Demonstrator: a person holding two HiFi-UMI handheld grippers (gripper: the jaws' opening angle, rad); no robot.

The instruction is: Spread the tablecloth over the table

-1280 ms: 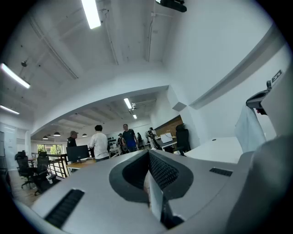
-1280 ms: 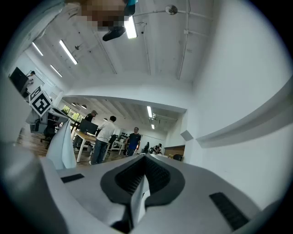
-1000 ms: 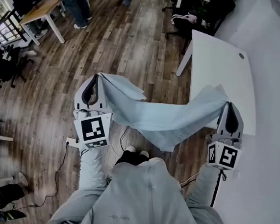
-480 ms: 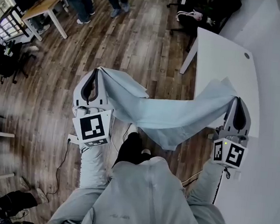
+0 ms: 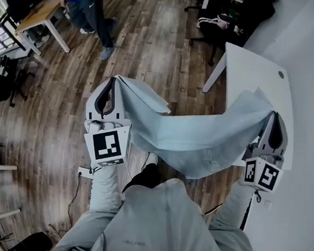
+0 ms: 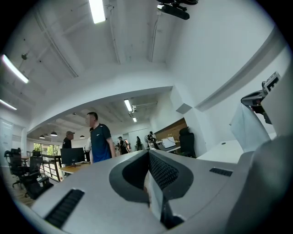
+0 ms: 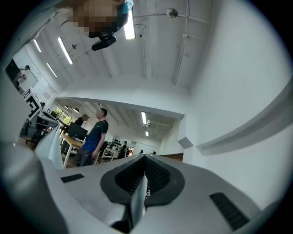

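The left tool (image 5: 112, 85), centre left of the head view, is clenched on one corner of the cloth (image 5: 192, 136). The cloth sags across mid-frame above the floor to the right tool (image 5: 277, 120), clenched on the other corner. The bench (image 5: 256, 71) lies upper right, beneath and beyond the right tool; the left tool is well short of it.

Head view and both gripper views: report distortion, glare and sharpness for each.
Head view: fisheye bends the floor planks; even light, tablecloth sharp. Left gripper view: dark round vignette, ceiling lamp blown out. Right gripper view: same vignette, strip light glaring.
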